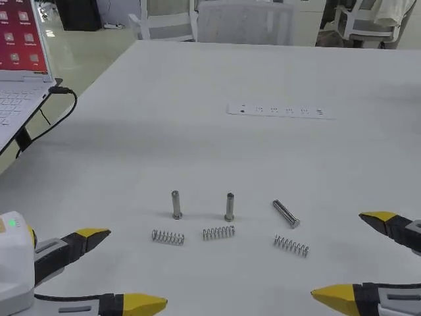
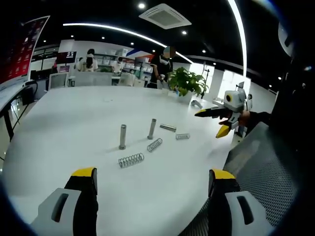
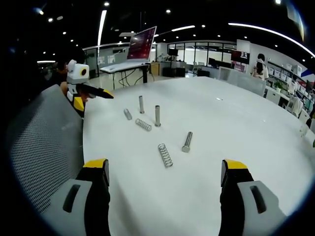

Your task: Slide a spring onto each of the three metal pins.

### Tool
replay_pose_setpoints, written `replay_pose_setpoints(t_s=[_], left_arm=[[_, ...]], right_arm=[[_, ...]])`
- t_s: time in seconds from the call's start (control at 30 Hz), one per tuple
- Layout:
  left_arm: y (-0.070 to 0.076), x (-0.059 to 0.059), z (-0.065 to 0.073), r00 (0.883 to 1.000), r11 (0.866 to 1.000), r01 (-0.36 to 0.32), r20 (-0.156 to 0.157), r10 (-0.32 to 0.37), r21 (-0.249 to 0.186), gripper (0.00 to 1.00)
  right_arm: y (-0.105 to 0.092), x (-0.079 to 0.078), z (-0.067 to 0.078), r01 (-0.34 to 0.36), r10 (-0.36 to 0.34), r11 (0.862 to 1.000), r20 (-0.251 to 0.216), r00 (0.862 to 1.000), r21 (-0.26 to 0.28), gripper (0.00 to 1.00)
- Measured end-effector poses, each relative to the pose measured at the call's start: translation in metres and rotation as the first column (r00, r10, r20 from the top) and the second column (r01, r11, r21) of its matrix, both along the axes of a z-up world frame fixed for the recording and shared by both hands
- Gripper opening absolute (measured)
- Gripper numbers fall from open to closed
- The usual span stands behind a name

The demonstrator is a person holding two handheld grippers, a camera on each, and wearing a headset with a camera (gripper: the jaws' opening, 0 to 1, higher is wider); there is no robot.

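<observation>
Three short, silvery metal pins in a row on the white table point(image 1: 197, 131), ahead of the two tools and between them. Nearest the left tool point(image 1: 122, 270): first pin point(image 1: 176, 205), standing upright on its wider base. Next along: second pin point(image 1: 229, 207), also upright. Nearest the right tool point(image 1: 345, 255): third pin point(image 1: 286, 214), lying on its side with the wider head end toward that tool. All three smooth and bare.

Three small wire coil springs lying flat on the table, one on the tool side of each pin:
- First spring point(image 1: 168, 237), just short of the first pin and clear of it.
- Second spring point(image 1: 218, 232), close by the base of the second pin.
- Third spring point(image 1: 291, 246), near the third pin's head but apart from it.

Left tool: yellow-tipped jaws spread wide, gripping nothing and touching nothing. Held above the near part of the table, short of the first spring.

Right tool: jaws equally wide apart and empty. In the right gripper view, the third spring and third pin straight ahead between the jaws.

Well beyond the pins, far from both tools: a white power strip point(image 1: 276, 110) flat on the table. Off past the left tool's outer side: an open laptop point(image 1: 20, 72) with a black cable.
</observation>
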State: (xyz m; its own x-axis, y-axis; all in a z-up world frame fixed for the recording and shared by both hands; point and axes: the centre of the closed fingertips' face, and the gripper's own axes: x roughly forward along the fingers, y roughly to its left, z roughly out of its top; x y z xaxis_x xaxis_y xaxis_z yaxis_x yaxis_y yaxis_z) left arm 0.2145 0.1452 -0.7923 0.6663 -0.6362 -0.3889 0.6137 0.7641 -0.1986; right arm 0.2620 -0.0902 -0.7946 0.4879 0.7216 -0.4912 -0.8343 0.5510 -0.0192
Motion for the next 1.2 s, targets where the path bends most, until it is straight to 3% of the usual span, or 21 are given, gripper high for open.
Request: replay_pose_setpoints(t_s=[1.2], left_arm=[[0.0010, 0.0007, 0.0005, 1.000, 1.000, -0.008, 0.001, 0.008, -0.002, 0.90]], right_arm=[[-0.0011, 0.0009, -0.0057, -0.001, 0.001, 1.000, -0.016, 1.000, -0.006, 0.94]])
